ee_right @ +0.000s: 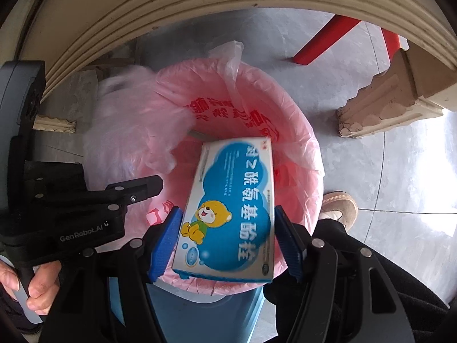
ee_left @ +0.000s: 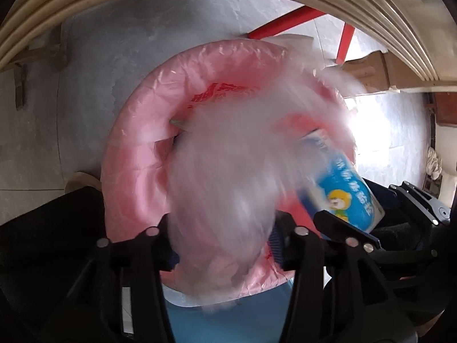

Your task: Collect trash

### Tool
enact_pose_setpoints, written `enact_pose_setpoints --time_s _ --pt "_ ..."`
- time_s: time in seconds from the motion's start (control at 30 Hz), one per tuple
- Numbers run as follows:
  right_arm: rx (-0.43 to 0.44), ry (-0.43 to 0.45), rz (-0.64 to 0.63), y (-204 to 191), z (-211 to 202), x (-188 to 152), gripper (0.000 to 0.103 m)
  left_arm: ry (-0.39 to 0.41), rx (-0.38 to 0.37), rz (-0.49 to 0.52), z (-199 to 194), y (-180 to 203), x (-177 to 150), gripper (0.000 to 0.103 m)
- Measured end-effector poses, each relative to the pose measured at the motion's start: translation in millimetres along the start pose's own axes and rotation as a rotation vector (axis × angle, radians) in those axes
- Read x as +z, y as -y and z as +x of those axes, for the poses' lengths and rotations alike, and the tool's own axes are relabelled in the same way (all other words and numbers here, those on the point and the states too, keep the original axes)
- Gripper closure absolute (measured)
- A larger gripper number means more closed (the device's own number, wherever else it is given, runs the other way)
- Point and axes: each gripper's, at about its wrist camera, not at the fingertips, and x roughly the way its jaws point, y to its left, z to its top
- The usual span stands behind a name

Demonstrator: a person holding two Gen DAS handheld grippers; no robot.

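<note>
Right, left wrist view: left gripper (ee_left: 225, 234) points down over the bin (ee_left: 137, 143), which is lined with a pink bag (ee_left: 160, 91). A clear plastic bag (ee_left: 228, 177), badly blurred, hangs in front of the jaws; they stand apart, and whether a pad touches the film I cannot tell. The blue medicine box (ee_left: 342, 188) shows at right, over the bin mouth, beside the right gripper's finger.

Right wrist view: right gripper (ee_right: 228, 240) holds the box between its blue pads (ee_right: 167, 240), jaws clamped on its long sides, box tilted above the liner opening. The plastic bag (ee_right: 128, 131) drapes over the bin's left rim, partly outside it. The left gripper (ee_right: 134, 191) is at left, the person's hand (ee_right: 25, 285) on its grip. A shoe (ee_right: 340, 208) rests on the floor just beside the bin.

To do it well: keep both items centred over the opening, release the box only when clear of the rim, and steer the plastic bag inward so it does not slide down outside.
</note>
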Motion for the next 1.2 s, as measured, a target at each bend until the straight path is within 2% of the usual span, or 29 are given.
enact_pose_setpoints --time_s 0.07,0.17,0.27,0.5,0.6,0.67,0.8,0.87,0.93,0.97,1.0,1.1,1.2 --pt "0.002 -0.001 0.007 1.6 -0.1 -0.5 0.034 0.002 0.017 -0.01 -1.5 -3.0 1.1 0.043" --pt "-0.013 -0.001 0.016 3.4 -0.4 -0.6 0.029 -0.007 0.013 -0.019 -0.4 -4.6 0.3 0.04" --pt "-0.019 -0.002 0.02 3.9 0.8 0.7 0.025 -0.002 0.046 -0.008 0.9 -2.2 3.1 0.036" --pt "-0.036 -0.003 0.034 2.9 -6.6 -2.5 0.024 0.025 0.133 -0.003 -12.9 0.5 -10.8 0.034" --pt "-0.047 0.041 0.036 -3.0 -26.7 -9.8 0.024 0.092 0.182 0.013 -33.7 9.4 -23.2 0.034" --pt "-0.063 0.082 0.03 -9.0 -43.1 -16.0 0.024 0.145 0.196 0.032 -51.7 17.5 -32.3 0.034" --pt "-0.112 0.226 0.039 -18.1 -96.3 -36.9 0.024 0.257 0.227 0.063 -91.6 34.3 -47.2 0.034" --pt "-0.132 0.305 0.052 -20.7 -124.3 -45.1 0.024 0.363 0.271 0.08 -123.4 46.0 -58.1 0.034" --pt "-0.158 0.4 0.063 -24.5 -157.4 -56.2 0.021 0.451 0.307 0.088 -151.1 56.7 -67.3 0.03" --pt "-0.176 0.442 0.064 -27.4 -172.0 -61.1 0.017 0.493 0.325 0.087 -165.6 60.9 -72.5 0.023" --pt "-0.201 0.5 0.061 -32.3 -190.4 -68.6 0.015 0.522 0.339 0.083 -176.2 63.2 -75.5 0.021" --pt "-0.244 0.619 0.039 -45.1 -234.8 -85.3 0.014 0.622 0.362 0.07 -212.3 73.0 -91.0 0.02" --pt "-0.26 0.699 0.029 -54.9 -268.7 -96.3 0.013 0.697 0.352 0.05 -246.0 81.4 -106.4 0.019"
